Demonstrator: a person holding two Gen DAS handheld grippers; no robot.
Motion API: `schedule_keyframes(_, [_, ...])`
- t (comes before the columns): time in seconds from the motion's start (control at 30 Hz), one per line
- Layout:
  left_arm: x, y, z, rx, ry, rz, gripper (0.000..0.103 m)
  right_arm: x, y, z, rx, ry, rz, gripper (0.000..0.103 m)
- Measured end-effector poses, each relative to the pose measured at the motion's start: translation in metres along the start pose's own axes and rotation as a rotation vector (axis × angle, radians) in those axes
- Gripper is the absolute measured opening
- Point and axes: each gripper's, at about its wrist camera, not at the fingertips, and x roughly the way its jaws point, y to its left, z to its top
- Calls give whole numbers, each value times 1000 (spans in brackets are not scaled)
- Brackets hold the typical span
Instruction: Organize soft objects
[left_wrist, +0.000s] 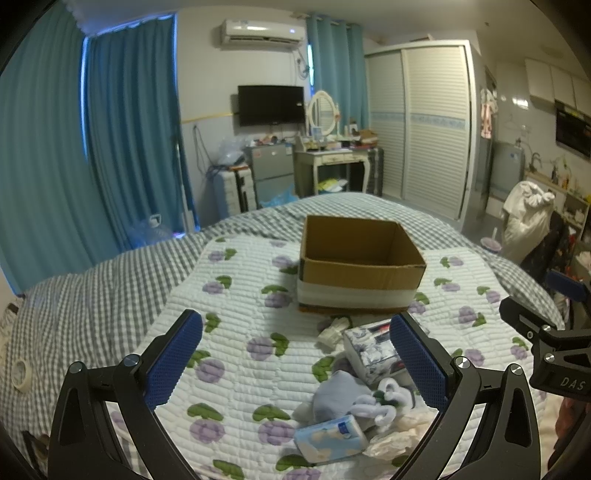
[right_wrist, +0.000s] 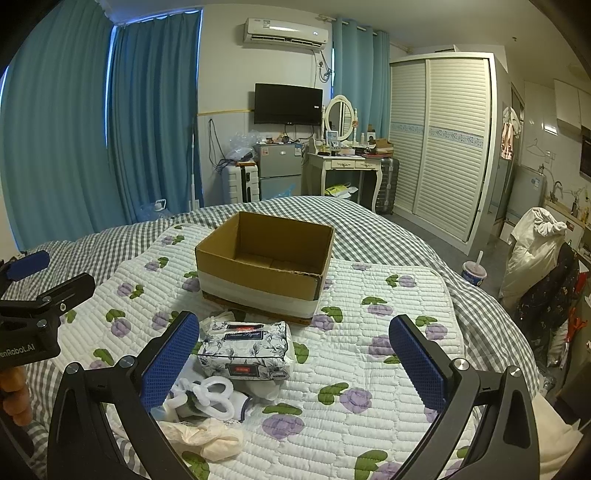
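Note:
An open, empty cardboard box (left_wrist: 358, 275) (right_wrist: 258, 284) stands on the flowered quilt (left_wrist: 240, 332). Nearer than the box lies a heap of soft items. It holds a floral tissue pack (left_wrist: 373, 350) (right_wrist: 245, 349), a small blue tissue pack (left_wrist: 330, 439), a pale blue cloth (left_wrist: 340, 395), white looped socks (left_wrist: 391, 398) (right_wrist: 212, 398) and a crumpled beige bag (right_wrist: 207, 437). My left gripper (left_wrist: 295, 363) hovers open above the heap's left side, holding nothing. My right gripper (right_wrist: 293, 363) is open and empty too, with the heap under its left finger (right_wrist: 170, 362).
The quilt lies on a grey checked bedspread (left_wrist: 92, 314). A tape roll (left_wrist: 20, 371) sits at the bed's left edge, and a drink cup (right_wrist: 474, 273) stands beyond the right edge. A hand (right_wrist: 14, 395) holds the left gripper's body (right_wrist: 37, 314). Behind the bed are a dressing table (right_wrist: 351, 162) and a wardrobe (right_wrist: 443, 147).

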Motion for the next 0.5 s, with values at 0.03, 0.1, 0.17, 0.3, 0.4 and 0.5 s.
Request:
schedule_keyframes(0.03, [0, 0, 0, -1, 0, 1, 103, 0, 0, 0, -1, 0, -1, 103])
schedule_keyframes(0.1, [0, -1, 0, -1, 1, 1, 103, 0, -1, 0, -1, 0, 0, 103])
schedule_keyframes(0.17, [0, -1, 0, 0, 0, 2, 103, -1, 1, 0, -1, 0, 0, 103])
schedule_keyframes(0.3, [0, -1, 0, -2, 0, 1, 103, -3, 2, 0, -5, 0, 1, 103])
schedule_keyframes(0.4, [-1, -1, 0, -1, -1, 1, 103, -4, 5, 1, -7, -2, 1, 103])
schedule_keyframes(0.5, [-4, -2, 1, 1, -4, 0, 103, -9, 11, 2, -12, -8, 7, 103])
